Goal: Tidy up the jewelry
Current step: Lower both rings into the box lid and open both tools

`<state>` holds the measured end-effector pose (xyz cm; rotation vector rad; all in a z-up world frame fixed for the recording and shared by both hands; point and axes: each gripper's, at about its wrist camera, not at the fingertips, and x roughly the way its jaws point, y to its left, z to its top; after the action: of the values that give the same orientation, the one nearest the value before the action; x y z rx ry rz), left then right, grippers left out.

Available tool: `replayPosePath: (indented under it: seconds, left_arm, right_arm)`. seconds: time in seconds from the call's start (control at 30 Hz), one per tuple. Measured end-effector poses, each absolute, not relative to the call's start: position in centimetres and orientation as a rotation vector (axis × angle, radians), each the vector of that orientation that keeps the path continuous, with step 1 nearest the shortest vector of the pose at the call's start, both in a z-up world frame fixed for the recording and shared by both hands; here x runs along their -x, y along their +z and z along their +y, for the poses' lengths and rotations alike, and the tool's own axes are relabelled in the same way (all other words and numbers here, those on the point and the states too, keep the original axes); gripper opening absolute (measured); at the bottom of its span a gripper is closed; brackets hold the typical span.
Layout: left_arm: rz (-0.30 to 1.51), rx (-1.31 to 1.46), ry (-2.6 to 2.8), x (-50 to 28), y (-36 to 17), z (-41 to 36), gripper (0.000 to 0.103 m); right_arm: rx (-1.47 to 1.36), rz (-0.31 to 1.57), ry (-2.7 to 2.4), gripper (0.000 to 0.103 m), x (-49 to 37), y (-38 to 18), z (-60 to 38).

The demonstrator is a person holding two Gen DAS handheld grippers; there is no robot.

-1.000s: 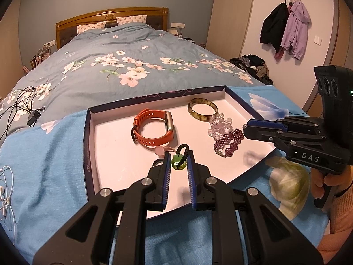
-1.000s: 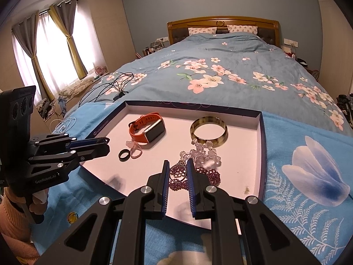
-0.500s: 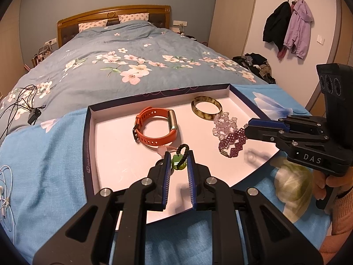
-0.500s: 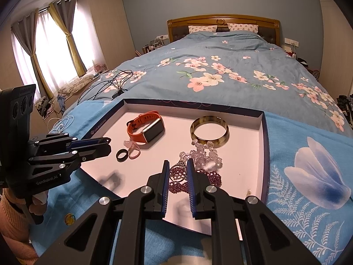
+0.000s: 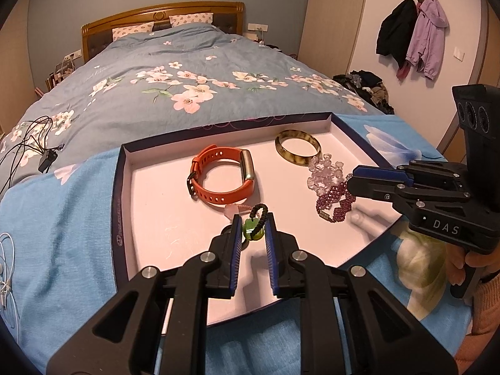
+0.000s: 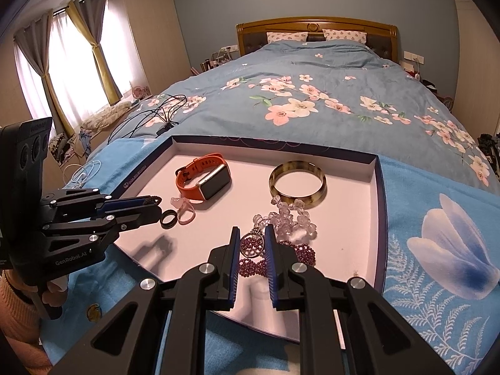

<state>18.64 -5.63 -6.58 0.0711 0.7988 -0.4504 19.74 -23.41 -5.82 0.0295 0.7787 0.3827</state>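
The green pendant sits between the left gripper fingers, jaws clamped on it, with its black cord loop sticking out just past the tips, over the near part of the tray. We judge it light, hard and glossy, so likely to slip; holding across the flat faces seems best, as the cord is limp.

The right gripper has its jaws closed on a thin metal ring of the purple bead piece, near right in the tray. We judge the beads light and floppy, liable to sag and snag the clear bead strand that touches them.

Also in the tray:
- orange watch, far left: stiff case, flexible strap
- bangle, far right: rigid, probably brittle
- black ring and pink piece, near left, touching each other

The tray lies on a blue blanket on the bed.
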Motion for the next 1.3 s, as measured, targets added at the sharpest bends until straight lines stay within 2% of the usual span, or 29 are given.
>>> replayPosePath:
  seconds: [0.27, 0.3, 1.03, 1.1, 1.17, 1.3]
  left_arm:
    - [0.813, -0.075, -0.439, -19.1, -7.1, -5.8, 0.015]
    - [0.816, -0.073, -0.44, -19.2, -7.2, -5.8, 0.015]
    - [0.847, -0.083, -0.42, -20.2, -8.2, -6.2, 0.016]
    - [0.842, -0.085, -0.422, -20.2, -8.2, -6.3, 0.02]
    - [0.832, -0.09, -0.416, -20.1, -8.1, -6.4, 0.032]
    - [0.806, -0.088, -0.412, -19.8, -7.6, -6.2, 0.041]
  right_arm:
    - [-0.021, 0.79, 0.377, 0.014, -20.1, -6.1, -23.1]
    - [-0.02, 0.793, 0.377, 0.01, -20.2, -6.1, -23.1]
    - [-0.034, 0.806, 0.377, 0.011, -20.3, -6.5, -23.1]
    - [-0.037, 0.804, 0.377, 0.011, -20.1, -6.5, -23.1]
    - [-0.041, 0.8, 0.376, 0.011, -19.9, -6.4, -23.1]
    - [-0.05, 0.793, 0.376, 0.011, -19.5, -6.2, -23.3]
